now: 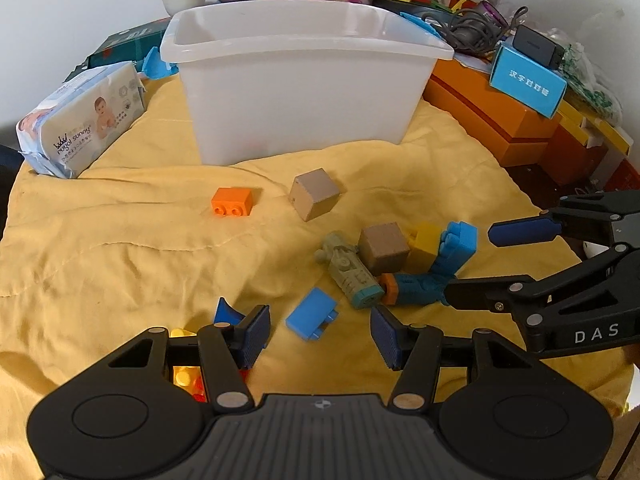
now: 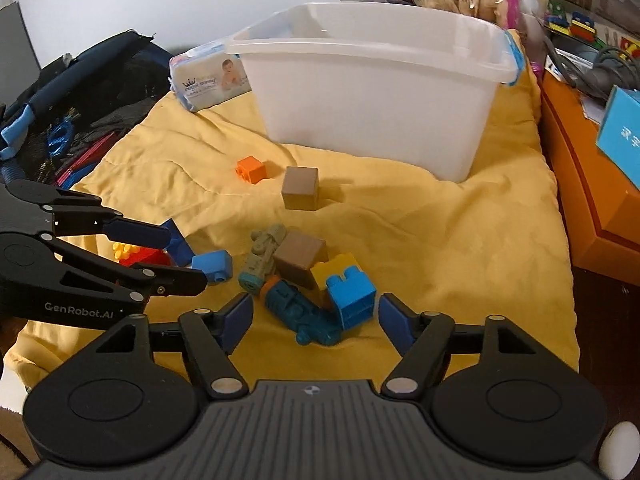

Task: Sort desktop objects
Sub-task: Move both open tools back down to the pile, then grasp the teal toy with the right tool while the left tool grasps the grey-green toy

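A translucent white bin [image 1: 304, 80] [image 2: 380, 84] stands at the back of a yellow cloth [image 1: 120, 248]. Loose toys lie in front: an orange brick [image 1: 233, 201] [image 2: 251, 169], two brown cubes [image 1: 314, 194] [image 1: 384, 247], a grey-green toy figure [image 1: 351, 274], a teal figure [image 2: 300, 312], blue bricks [image 1: 312, 314] [image 2: 352, 300] and a yellow brick [image 1: 426, 242]. My left gripper [image 1: 320, 334] is open and empty just before the flat blue brick. My right gripper [image 2: 316, 316] is open, its jaws either side of the teal figure and blue brick.
A wipes pack [image 1: 80, 120] lies left of the bin. Orange boxes [image 1: 500, 120] and a blue box [image 1: 528, 80] line the right edge. Clutter sits behind the bin. A dark bag [image 2: 80, 100] lies off the cloth's left side. Red and yellow bricks [image 2: 136, 254] lie under the left gripper.
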{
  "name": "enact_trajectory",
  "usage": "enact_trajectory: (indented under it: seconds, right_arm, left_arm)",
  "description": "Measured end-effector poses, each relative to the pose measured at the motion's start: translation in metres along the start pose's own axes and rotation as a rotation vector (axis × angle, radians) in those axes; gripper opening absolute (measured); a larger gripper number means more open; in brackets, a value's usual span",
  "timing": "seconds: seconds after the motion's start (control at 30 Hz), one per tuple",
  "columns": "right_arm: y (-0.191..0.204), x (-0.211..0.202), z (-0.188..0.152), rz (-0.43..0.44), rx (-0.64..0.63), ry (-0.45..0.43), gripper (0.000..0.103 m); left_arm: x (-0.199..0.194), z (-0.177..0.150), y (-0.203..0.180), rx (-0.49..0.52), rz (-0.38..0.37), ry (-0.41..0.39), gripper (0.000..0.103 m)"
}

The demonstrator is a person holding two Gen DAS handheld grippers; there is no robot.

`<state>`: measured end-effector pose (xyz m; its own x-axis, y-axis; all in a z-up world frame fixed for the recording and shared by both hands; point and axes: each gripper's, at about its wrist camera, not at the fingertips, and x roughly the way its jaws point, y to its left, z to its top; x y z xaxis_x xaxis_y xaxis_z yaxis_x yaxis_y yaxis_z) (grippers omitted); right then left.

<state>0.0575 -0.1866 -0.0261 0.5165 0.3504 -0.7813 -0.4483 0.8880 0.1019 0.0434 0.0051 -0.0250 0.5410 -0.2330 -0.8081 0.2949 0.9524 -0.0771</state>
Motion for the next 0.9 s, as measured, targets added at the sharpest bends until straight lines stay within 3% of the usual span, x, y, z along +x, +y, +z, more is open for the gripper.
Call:
enact_trajectory:
  seconds: [0.17, 0.27, 0.37, 0.53, 0.73, 0.9]
  right_arm:
    - [0.0, -0.001, -0.003, -0.006, 0.014, 0.019, 0.074]
    - [0.005, -0.004, -0.006, -0.005, -0.039, 0.013, 0.061]
    - [0.014, -0.002, -0.01, -0.022, -0.112, 0.028, 0.057]
    - [0.025, 0.002, -0.015, -0.007, -0.192, 0.046, 0.038]
    - [0.035, 0.017, -0.013, -0.025, -0.287, 0.042, 0.037]
    - [0.023, 0.037, -0.007, -0.018, -0.272, 0.073, 0.035]
  left_arm:
    - [0.002, -0.001, 0.002, -0.013, 0.004, 0.015, 0.059]
    - [0.004, -0.001, 0.004, -0.022, -0.008, 0.017, 0.06]
    - [0.005, -0.003, 0.002, -0.01, -0.009, 0.01, 0.06]
    - [0.005, -0.004, 0.003, -0.017, -0.035, 0.005, 0.06]
    - [0.011, 0.008, 0.005, -0.09, -0.132, 0.021, 0.06]
    - [0.019, 0.019, -0.001, -0.106, -0.154, 0.014, 0.06]
